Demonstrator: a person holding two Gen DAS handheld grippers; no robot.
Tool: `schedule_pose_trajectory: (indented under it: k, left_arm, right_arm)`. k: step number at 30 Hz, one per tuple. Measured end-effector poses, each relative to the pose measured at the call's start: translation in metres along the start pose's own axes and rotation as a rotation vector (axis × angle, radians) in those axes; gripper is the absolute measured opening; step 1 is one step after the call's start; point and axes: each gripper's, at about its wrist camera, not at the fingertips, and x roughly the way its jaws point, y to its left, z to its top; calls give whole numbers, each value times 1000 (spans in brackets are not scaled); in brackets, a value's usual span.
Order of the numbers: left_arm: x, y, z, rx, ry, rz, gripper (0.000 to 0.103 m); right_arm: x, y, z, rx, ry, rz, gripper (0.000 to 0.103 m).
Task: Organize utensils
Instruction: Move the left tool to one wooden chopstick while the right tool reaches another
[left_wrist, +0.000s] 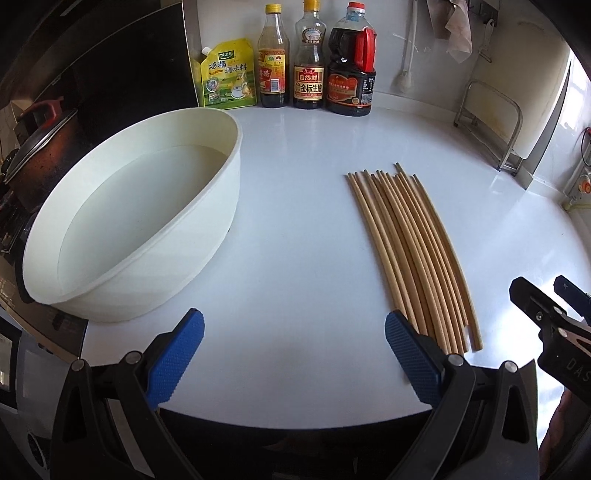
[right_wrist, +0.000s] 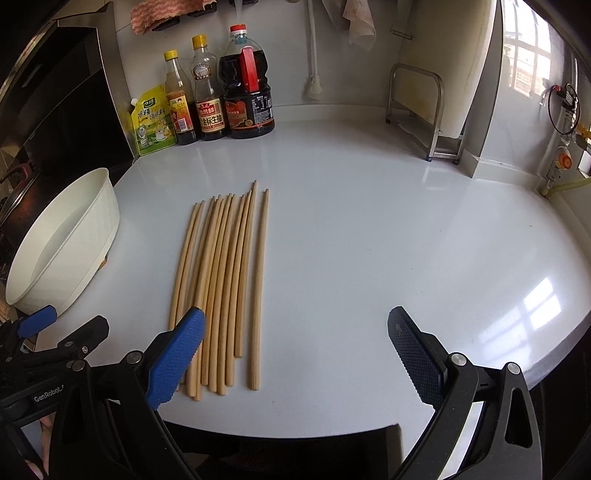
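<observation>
Wooden tan chopsticks (right_wrist: 221, 291) lay loose, centre-left of right view, none inside round white plastic basin (left_wrist: 207, 206) at left. Left gripper (left_wrist: 294, 352), right gripper (right_wrist: 295, 354): jaws spread, empty. Judged barely begun.

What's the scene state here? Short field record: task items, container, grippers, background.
utensils: wooden chopsticks, laid side by side on the white counter, none held
container: white basin left of the chopsticks, apart from them, no chopsticks inside
left gripper: open, holding nothing, over the counter's near edge
right gripper: open, holding nothing, near the chopsticks' near ends
background: three sauce bottles and a yellow pouch along the wall; metal rack back right
</observation>
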Motion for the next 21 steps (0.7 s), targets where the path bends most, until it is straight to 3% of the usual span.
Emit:
schedule_pose_trajectory:
  k: [11, 21]
  left_arm:
    - [28, -13, 13, -40, 34, 29, 97]
    - [44, -12, 15, -73, 57, 60, 97]
  right_arm:
    - [56, -2, 27, -74, 62, -33, 94]
    - [85, 5, 31, -141, 114, -44, 94]
